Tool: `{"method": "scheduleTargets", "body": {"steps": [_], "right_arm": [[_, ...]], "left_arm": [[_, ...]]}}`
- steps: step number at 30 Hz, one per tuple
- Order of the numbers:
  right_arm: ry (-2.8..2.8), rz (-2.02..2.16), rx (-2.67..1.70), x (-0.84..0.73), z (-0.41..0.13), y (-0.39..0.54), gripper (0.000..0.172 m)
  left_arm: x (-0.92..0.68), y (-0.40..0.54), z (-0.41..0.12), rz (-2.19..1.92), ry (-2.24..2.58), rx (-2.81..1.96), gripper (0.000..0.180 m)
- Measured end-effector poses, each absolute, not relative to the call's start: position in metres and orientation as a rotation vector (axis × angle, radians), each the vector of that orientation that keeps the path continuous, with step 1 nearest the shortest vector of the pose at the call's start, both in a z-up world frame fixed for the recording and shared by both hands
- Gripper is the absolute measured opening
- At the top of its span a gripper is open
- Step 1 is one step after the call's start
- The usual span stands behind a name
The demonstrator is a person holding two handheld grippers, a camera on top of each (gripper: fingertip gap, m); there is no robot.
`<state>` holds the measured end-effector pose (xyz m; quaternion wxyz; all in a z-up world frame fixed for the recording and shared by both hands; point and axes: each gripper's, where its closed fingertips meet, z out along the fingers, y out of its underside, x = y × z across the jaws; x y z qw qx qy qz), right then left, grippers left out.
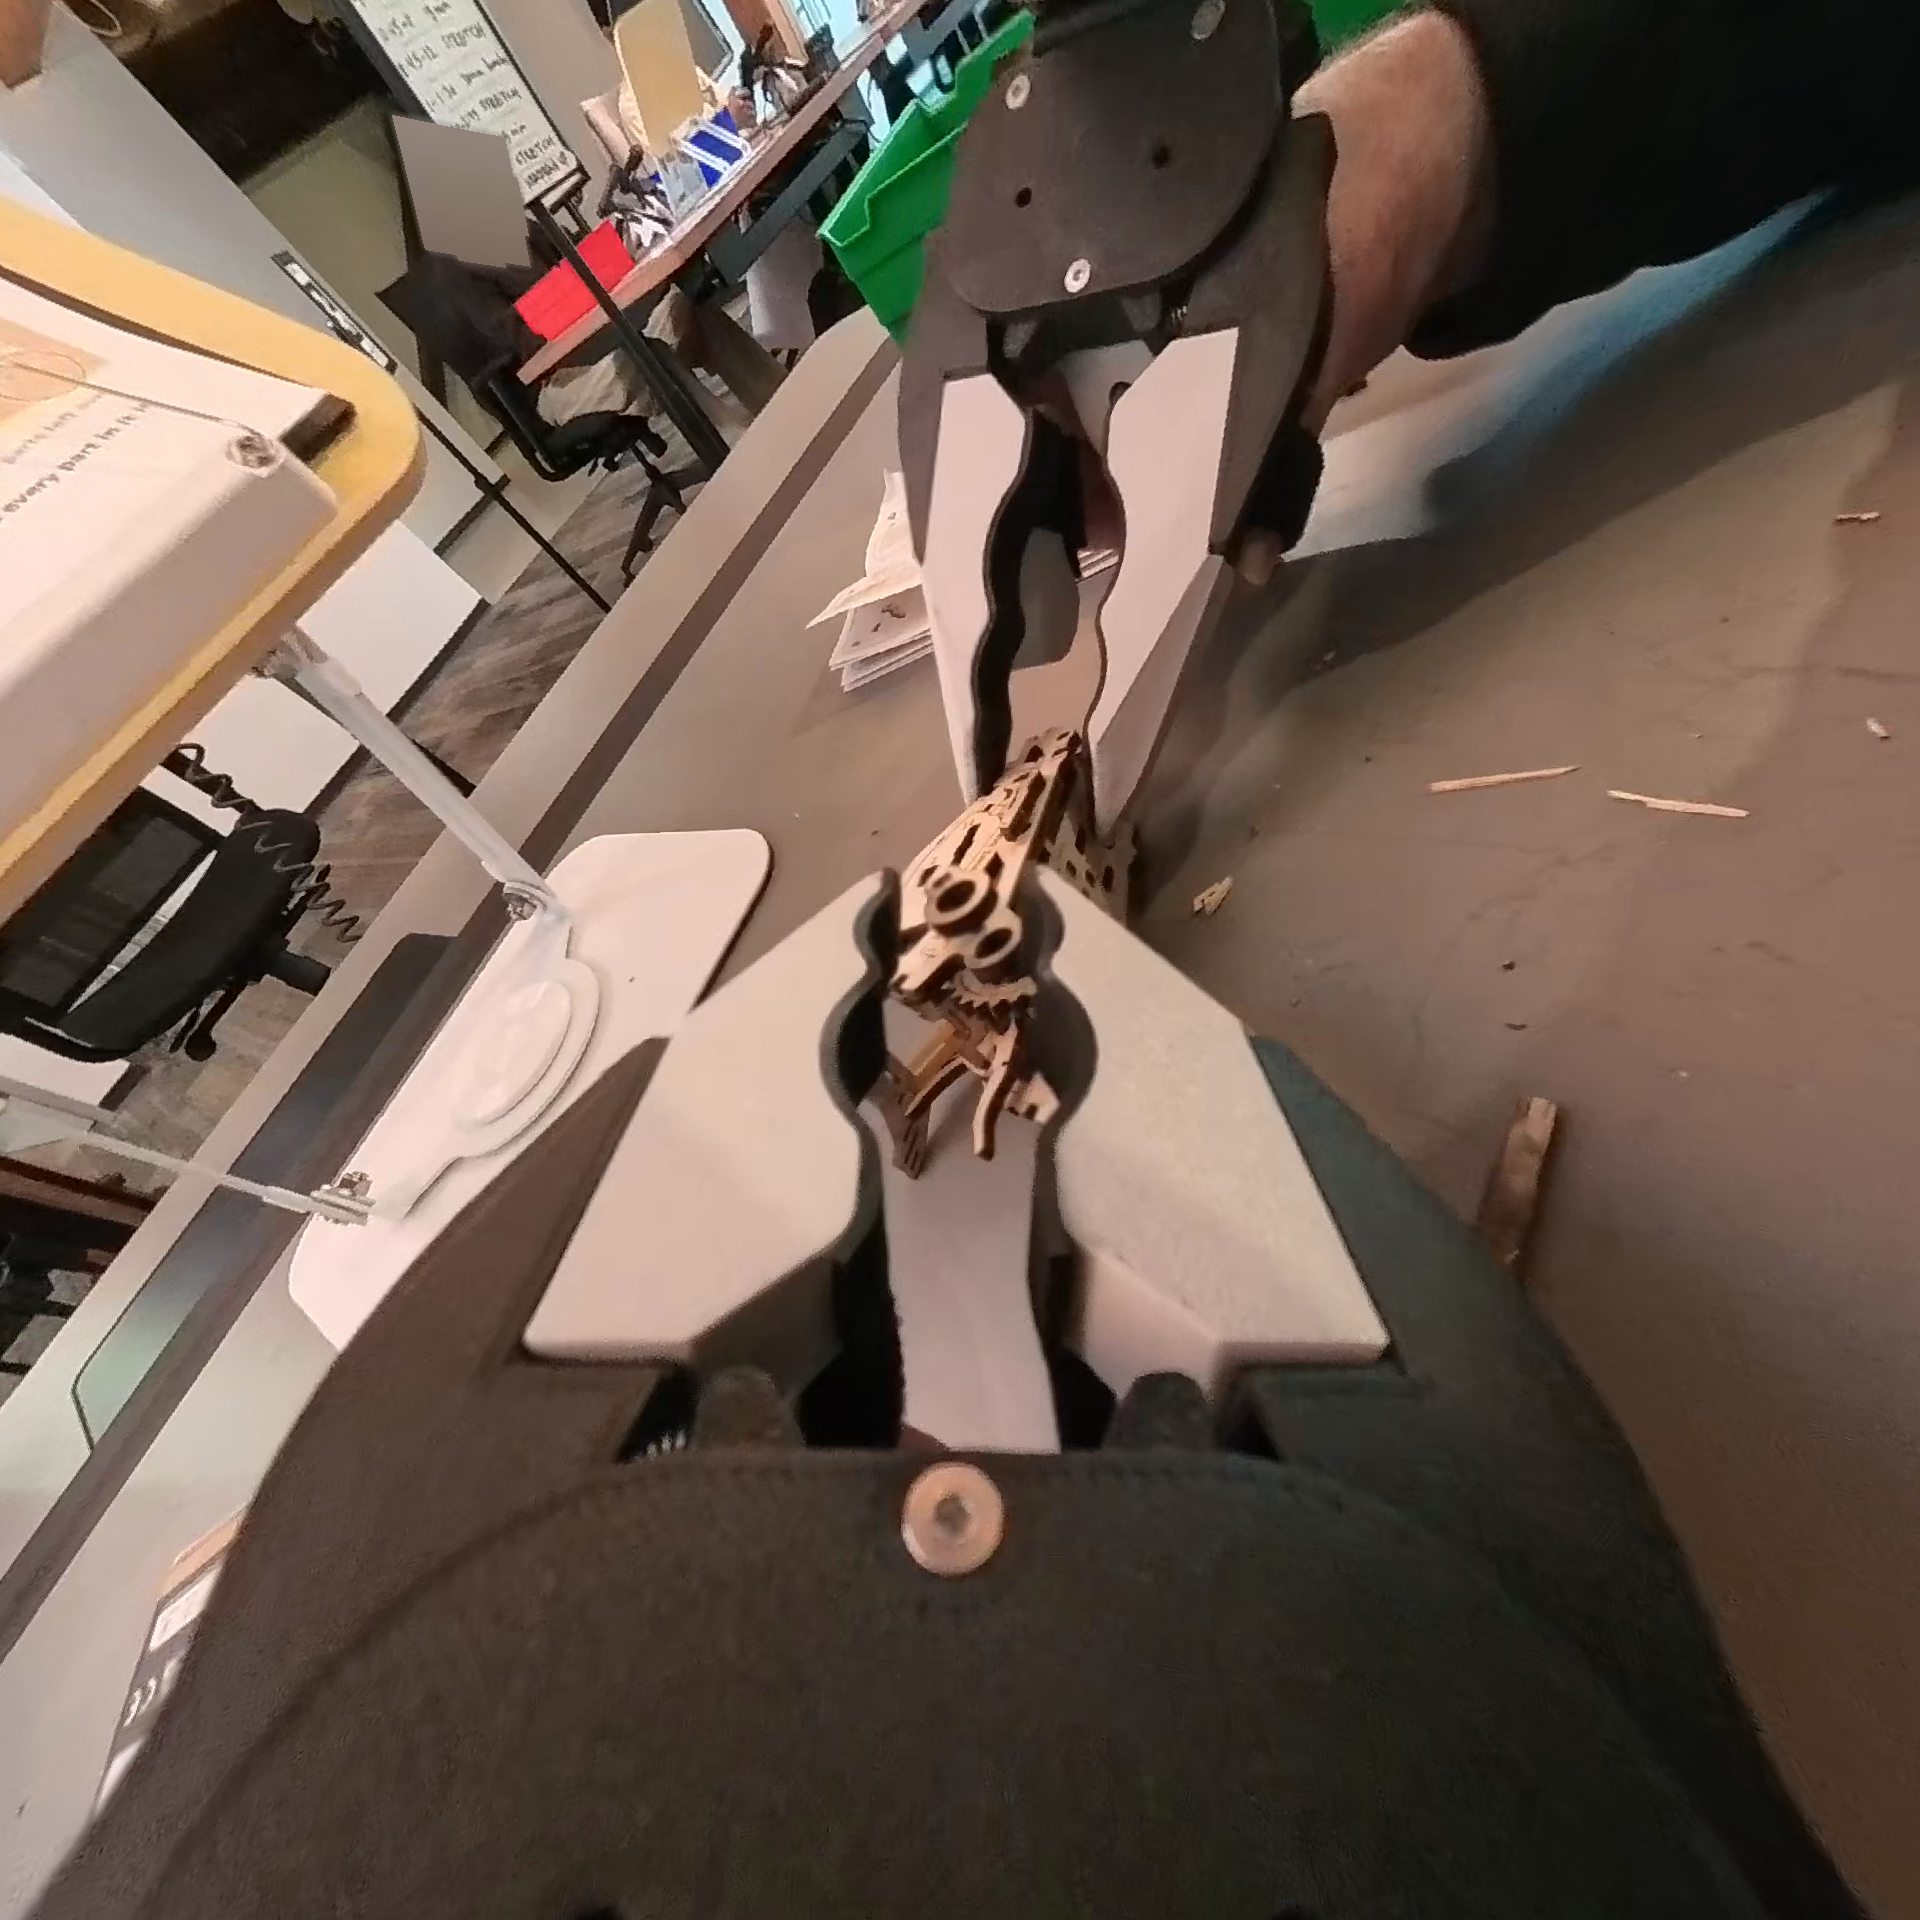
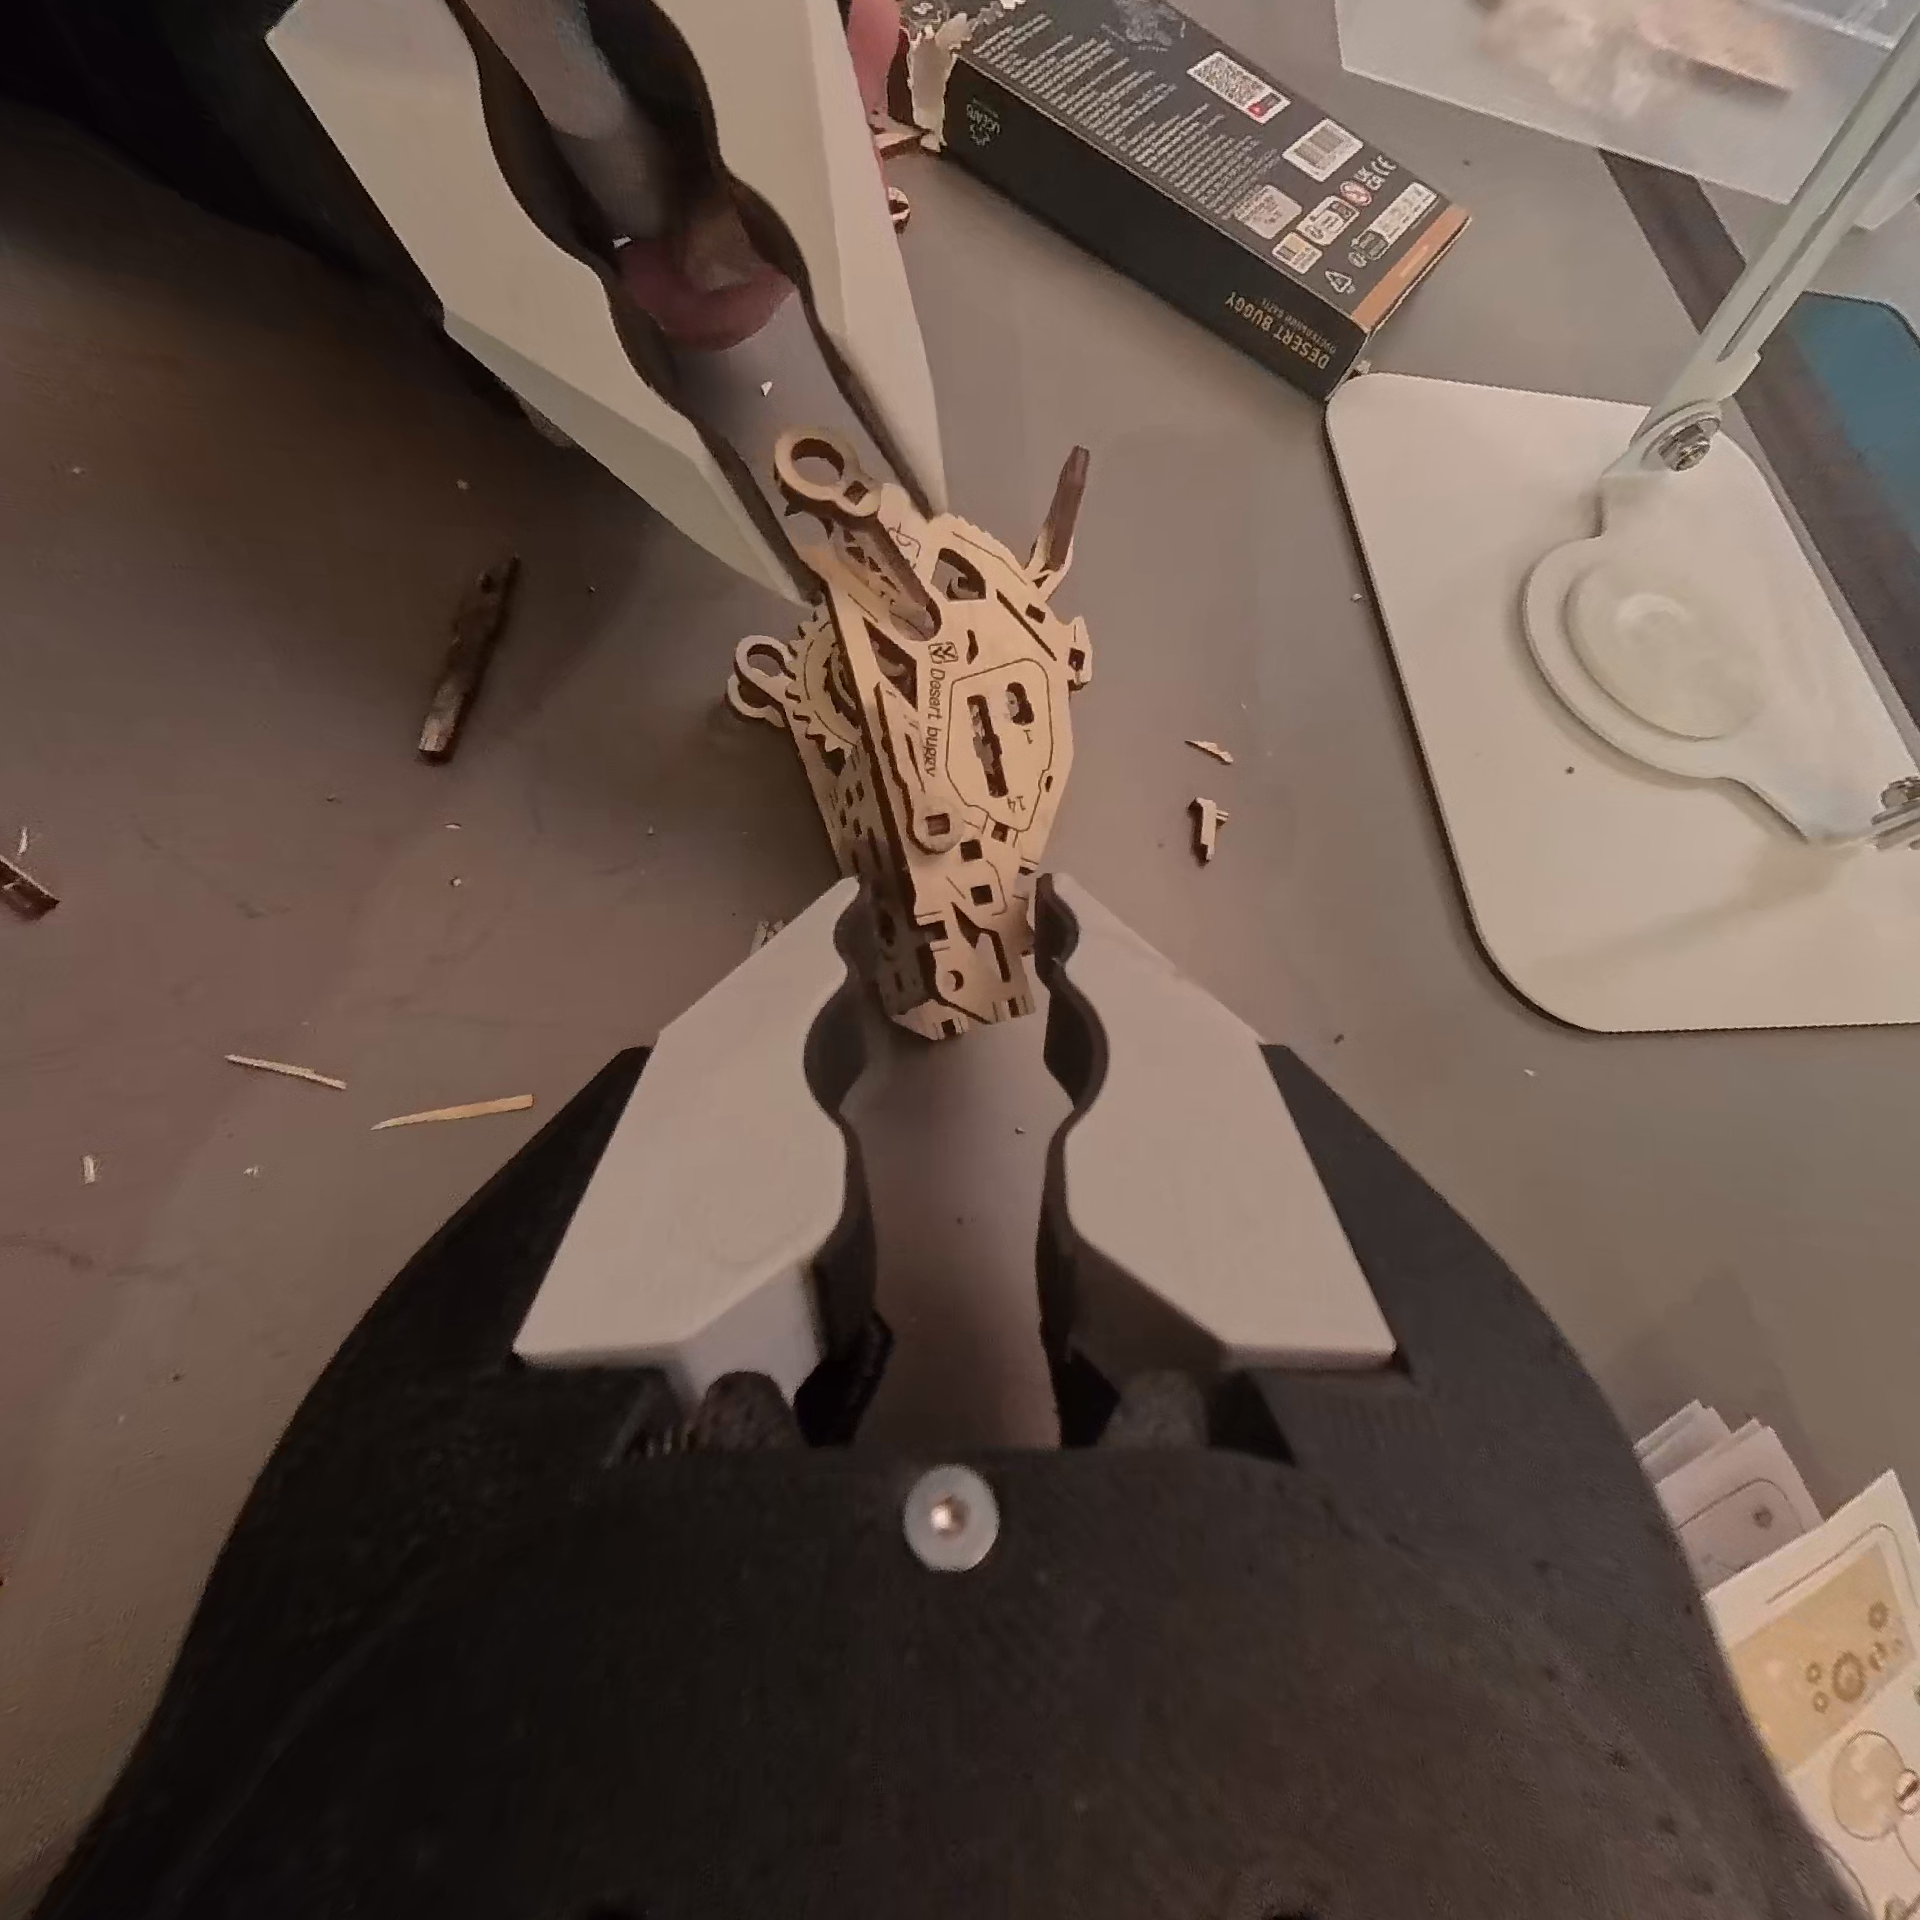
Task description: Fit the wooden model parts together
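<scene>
The grey counter carries everything, littered with pale wood splinters and dark offcuts. At its far edge in the right wrist view stands a white rounded base plate with a clear strut bolted to it, and beyond that lies a black cardboard box with an orange end; the box shows only in this view. A stack of printed paper sheets lies at the lower right. The left wrist view alone shows the room behind: a green plastic bin, black office chairs and a yellow-rimmed tray on the stand, plus the person's hand in a black fingerless glove on the other tool. Between the two tools sits the pale laser-cut wooden model body, tilted off the counter and spanning from one to the other. The right gripper is closed on the model's narrow slotted end, both dark pads against its sides. The left gripper has the opposite end, the part with round rings and gear teeth, between its fingers; its right pad touches the wood, while a dark gap shows at the left pad, so it stands parted rather than clamped. A small loose wooden piece lies just beside the model.
</scene>
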<state>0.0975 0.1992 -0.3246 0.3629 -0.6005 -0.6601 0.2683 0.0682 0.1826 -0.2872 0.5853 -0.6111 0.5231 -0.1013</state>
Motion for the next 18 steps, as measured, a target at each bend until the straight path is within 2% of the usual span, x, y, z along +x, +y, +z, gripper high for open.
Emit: {"method": "scheduleTargets", "body": {"steps": [6,14,18], "right_arm": [[-1.689,0.703,-1.550,0.097,-0.324,0.199,0.027],[-1.681,0.704,-1.551,0.095,-0.324,0.198,0.025],[-1.675,0.705,-1.556,0.095,-0.324,0.198,0.025]], "left_arm": [[0.057,0.193,-0.300,-0.133,1.131,-1.557,0.047],[0.056,0.202,-0.304,-0.068,1.021,-1.668,0.051],[0.055,0.204,-0.306,-0.039,0.987,-1.704,0.046]]}}
